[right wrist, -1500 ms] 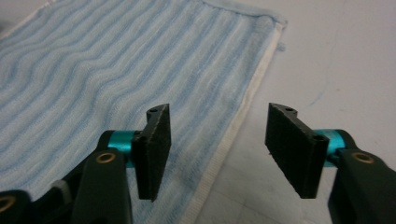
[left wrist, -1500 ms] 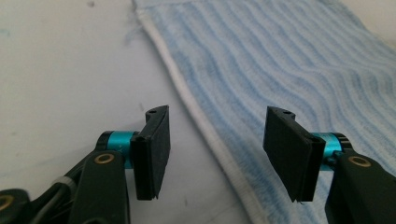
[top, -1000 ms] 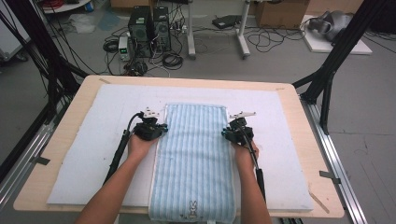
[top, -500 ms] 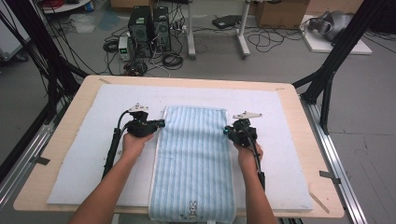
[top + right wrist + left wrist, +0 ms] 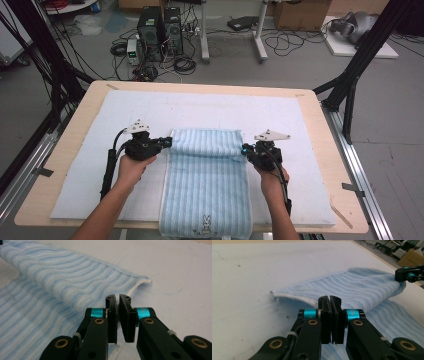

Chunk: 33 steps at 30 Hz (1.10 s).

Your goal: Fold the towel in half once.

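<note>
- Pale blue striped terry towel (image 5: 207,187) lies lengthwise down the middle of the white padded mat (image 5: 75,190), which covers the light wooden table (image 5: 320,135).
- Towel's near end hangs just over the table's front edge; a small rabbit motif (image 5: 206,221) sits close to that end.
- Towel's far end is turned back on itself in a soft rolled fold (image 5: 206,142) running across the full width; the fold stands a little proud of the flat layer beneath.
- Left gripper (image 5: 167,142): black, held in the person's left hand (image 5: 131,170), at the left end of the fold. In the left gripper view the left gripper (image 5: 329,300) has its jaws pressed together, tips at the white hemmed edge of the fold (image 5: 294,297). Whether any cloth is pinched between them cannot be told.
- Right gripper (image 5: 245,150): black, held in the person's right hand (image 5: 272,177), at the right end of the fold. In the right gripper view the right gripper (image 5: 117,300) has its jaws nearly together, a thin slit between them, tips against the fold's underside (image 5: 136,288). Cloth in the slit cannot be told.
- Left gripper view also catches the other gripper (image 5: 409,275) at the fold's far end.
- Both grippers low, at mat level, level with each other across the towel.
- Floor behind the table: black computer tower (image 5: 150,30) amid loose cables.
</note>
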Tool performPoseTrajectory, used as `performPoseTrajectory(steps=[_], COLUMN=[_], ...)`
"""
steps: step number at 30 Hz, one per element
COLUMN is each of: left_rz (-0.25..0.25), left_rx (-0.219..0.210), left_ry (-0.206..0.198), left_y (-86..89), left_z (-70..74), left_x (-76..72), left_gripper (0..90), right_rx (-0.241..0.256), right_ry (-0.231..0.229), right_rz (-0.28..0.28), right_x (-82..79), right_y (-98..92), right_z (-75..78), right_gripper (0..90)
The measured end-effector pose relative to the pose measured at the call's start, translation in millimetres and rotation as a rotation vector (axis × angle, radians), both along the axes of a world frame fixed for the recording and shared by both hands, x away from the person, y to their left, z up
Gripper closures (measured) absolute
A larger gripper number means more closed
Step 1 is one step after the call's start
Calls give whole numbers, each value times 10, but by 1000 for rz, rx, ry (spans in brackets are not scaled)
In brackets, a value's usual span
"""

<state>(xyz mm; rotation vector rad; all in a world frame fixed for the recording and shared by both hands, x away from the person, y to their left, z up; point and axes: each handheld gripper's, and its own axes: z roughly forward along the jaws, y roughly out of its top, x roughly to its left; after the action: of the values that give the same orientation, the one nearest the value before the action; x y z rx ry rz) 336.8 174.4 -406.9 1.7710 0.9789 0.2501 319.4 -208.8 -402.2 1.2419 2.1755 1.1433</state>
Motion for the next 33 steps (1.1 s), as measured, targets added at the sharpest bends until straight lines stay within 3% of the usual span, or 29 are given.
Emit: performPoseTrajectory(steps=[3,6,8,12,14,18,20,24,26,30,33], left_rz=[-24,-38,-54,-67,-73,-89,-90,-62,-40,41,69], left_rx=[11,-16,4,6,-6,23,21,-37,-25,-68,-68], left_ry=[-3,-5,-5,-7,3,7,1,-38,-55,-100,-90], left_y=[1,6,0,22,41,46,48,94,117,189,221], left_z=[-22,-55,-89,-161,-195,-268,-290,-281,-256,-180,-134], left_x=[-117,-233,-306,-450,-489,-536,-523,-440,-378,-269,-165], left_gripper=[874,874,874,874,873,872,856,564,479,428,399], right_rx=[5,-15,-6,9,14,-4,1,31,46,50,54], right_ry=[-11,-7,-3,0,2,22,25,14,4,-15,-24], right_rz=[13,23,31,39,42,50,46,3,-19,-69,-99], right_x=[-112,-214,-295,-453,-522,-569,-563,-519,-471,-377,-311], right_y=[-19,-18,-25,-53,-53,-47,-52,-96,-122,-147,-160], right_z=[13,3,-26,-74,-93,-170,-193,-161,-133,-73,-35], right_gripper=[850,849,849,849,848,839,805,688,638,527,479])
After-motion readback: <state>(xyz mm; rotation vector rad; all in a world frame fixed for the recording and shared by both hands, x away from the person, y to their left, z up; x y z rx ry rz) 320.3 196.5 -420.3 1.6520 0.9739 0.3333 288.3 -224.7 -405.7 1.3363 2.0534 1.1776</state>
